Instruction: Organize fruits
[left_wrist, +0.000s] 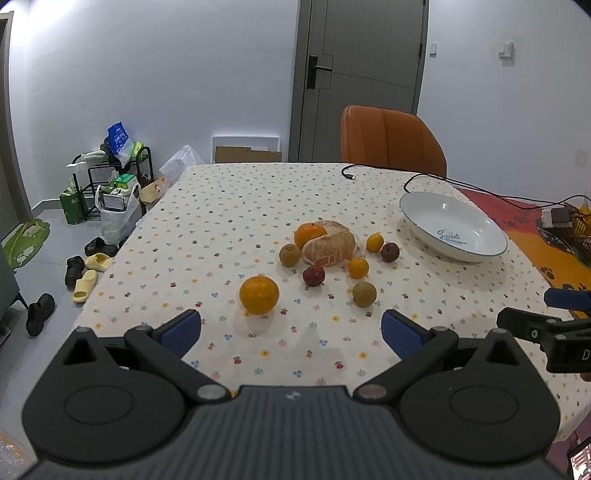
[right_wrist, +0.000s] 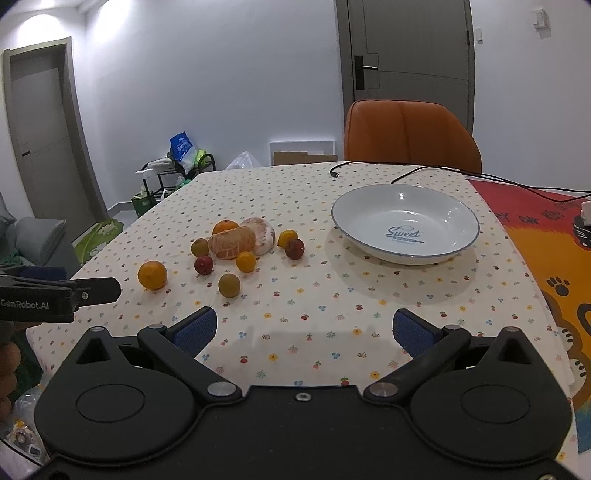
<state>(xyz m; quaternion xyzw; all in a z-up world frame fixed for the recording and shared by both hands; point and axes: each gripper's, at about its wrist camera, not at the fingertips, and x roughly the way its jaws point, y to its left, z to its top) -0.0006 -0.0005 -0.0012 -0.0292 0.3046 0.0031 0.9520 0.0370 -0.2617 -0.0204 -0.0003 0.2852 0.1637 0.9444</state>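
Several fruits lie clustered mid-table: a large peeled citrus (left_wrist: 328, 245) (right_wrist: 232, 242), an orange (left_wrist: 259, 294) (right_wrist: 152, 274) nearest the left gripper, small yellow citrus (left_wrist: 358, 267) (right_wrist: 246, 261), dark red fruits (left_wrist: 314, 276) (right_wrist: 294, 248) and brownish-green ones (left_wrist: 364, 293) (right_wrist: 229, 284). A white "Sweet" plate (left_wrist: 417, 206) (right_wrist: 351, 229) sits empty to their right. My left gripper (left_wrist: 291, 330) hovers open just before the orange. My right gripper (right_wrist: 304, 326) is open over bare cloth in front of the plate. Each gripper shows at the edge of the other's view.
A floral tablecloth (left_wrist: 229, 206) covers the table; an orange chair (left_wrist: 391, 138) stands behind it. A black cable (left_wrist: 424, 177) runs along the far edge. A colourful mat (right_wrist: 535, 229) lies to the right. Shoes and a cluttered rack (left_wrist: 110, 177) are on the floor at left.
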